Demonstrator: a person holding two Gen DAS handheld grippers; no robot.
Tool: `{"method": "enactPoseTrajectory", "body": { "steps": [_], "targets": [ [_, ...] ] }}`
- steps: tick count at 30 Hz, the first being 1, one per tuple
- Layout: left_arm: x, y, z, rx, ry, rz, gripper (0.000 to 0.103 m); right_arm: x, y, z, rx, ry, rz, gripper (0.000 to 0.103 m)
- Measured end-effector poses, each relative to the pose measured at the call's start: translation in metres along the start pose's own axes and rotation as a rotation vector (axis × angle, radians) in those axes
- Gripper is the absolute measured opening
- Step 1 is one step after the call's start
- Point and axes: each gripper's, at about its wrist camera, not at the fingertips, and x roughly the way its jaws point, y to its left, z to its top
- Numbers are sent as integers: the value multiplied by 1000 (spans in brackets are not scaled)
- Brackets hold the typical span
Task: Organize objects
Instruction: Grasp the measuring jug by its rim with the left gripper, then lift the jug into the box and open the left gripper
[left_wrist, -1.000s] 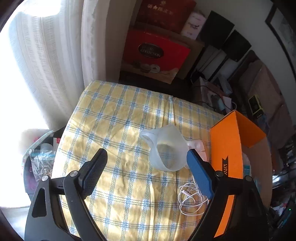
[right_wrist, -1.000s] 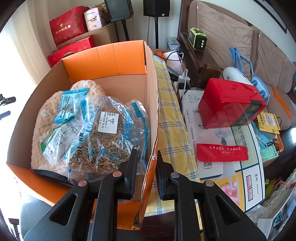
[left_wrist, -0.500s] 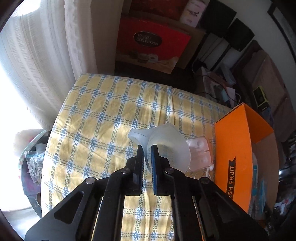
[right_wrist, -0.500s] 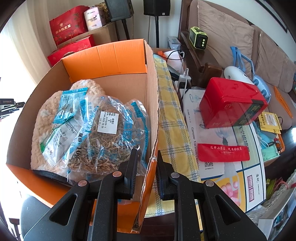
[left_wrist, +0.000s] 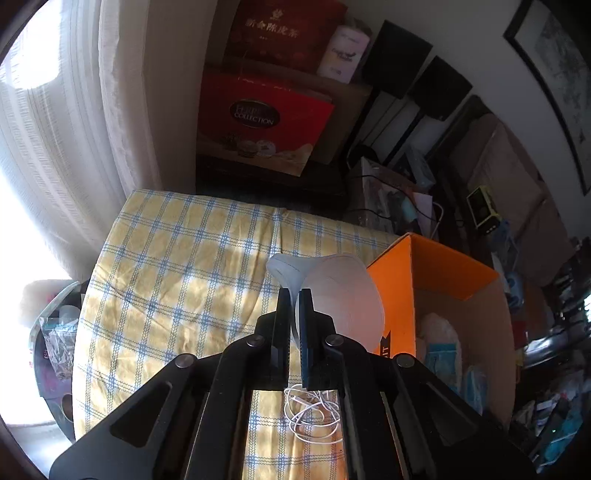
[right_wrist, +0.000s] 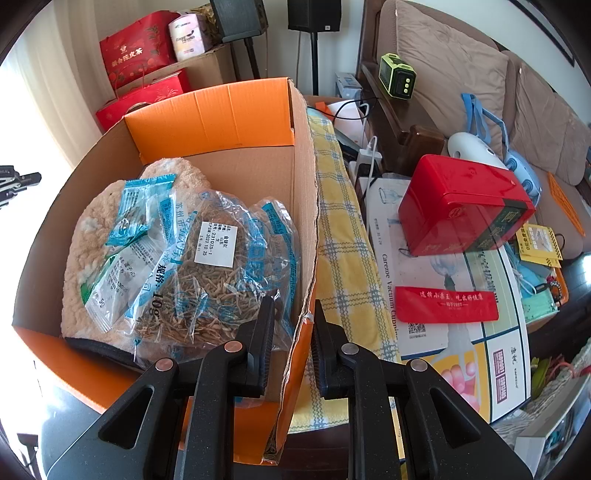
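My left gripper (left_wrist: 294, 295) is shut on the rim of a translucent plastic jug (left_wrist: 343, 295) and holds it lifted above the yellow checked cloth (left_wrist: 177, 266), next to the orange cardboard box (left_wrist: 443, 269). My right gripper (right_wrist: 293, 314) is shut on the box's right wall (right_wrist: 304, 221), one finger inside and one outside. Inside the box lie a fleecy beige item (right_wrist: 92, 221) and clear bags of dried herbs (right_wrist: 218, 273).
A white coiled cable (left_wrist: 312, 417) lies on the cloth below the left gripper. Right of the box are a red tin (right_wrist: 461, 210), a red envelope (right_wrist: 447, 304) and a printed carton (right_wrist: 461, 332). Red gift boxes (left_wrist: 262, 118) stand beyond the table.
My left gripper closed on the jug's rim and lifted it off the cloth toward the orange box. The right gripper has stayed shut on the box wall.
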Motion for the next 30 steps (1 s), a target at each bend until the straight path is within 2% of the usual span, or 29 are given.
{"method": "enactPoseTrajectory", "body": {
  "steps": [8,16,30],
  "targets": [
    [-20,-74,-2,118,-6,-103,4,0,1,0,1,0,0,18],
    [-6,-149,-14,212,34,-136,4,0,0,2,-6,4,2,17],
    [30,-214,-39,290,91,-163,4,-1,0,4,-6,2,10,17]
  ]
}}
